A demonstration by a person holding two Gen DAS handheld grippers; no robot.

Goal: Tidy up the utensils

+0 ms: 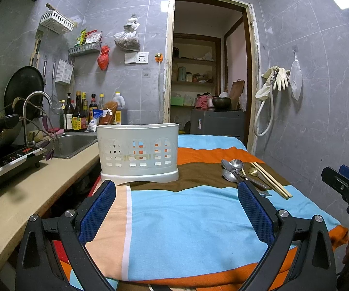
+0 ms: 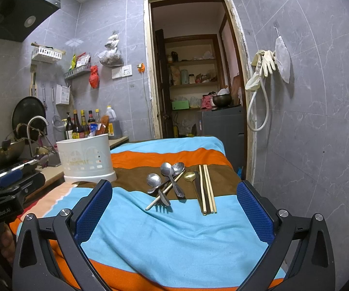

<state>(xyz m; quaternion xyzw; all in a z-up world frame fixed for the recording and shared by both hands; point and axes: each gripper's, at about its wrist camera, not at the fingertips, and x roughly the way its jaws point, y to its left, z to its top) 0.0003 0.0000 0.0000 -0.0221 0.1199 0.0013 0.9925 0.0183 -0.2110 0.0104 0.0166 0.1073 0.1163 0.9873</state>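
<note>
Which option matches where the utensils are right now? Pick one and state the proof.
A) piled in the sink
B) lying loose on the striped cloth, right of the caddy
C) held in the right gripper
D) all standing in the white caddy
B: the spoons, fork and chopsticks lie on the striped cloth to the right of the white caddy, and both the right gripper and left gripper are open and hold nothing.

Both your wrist views look low along the striped worktop (image 1: 174, 218) toward the doorway (image 2: 193, 72), sharing the white basket (image 2: 87, 157).
</note>
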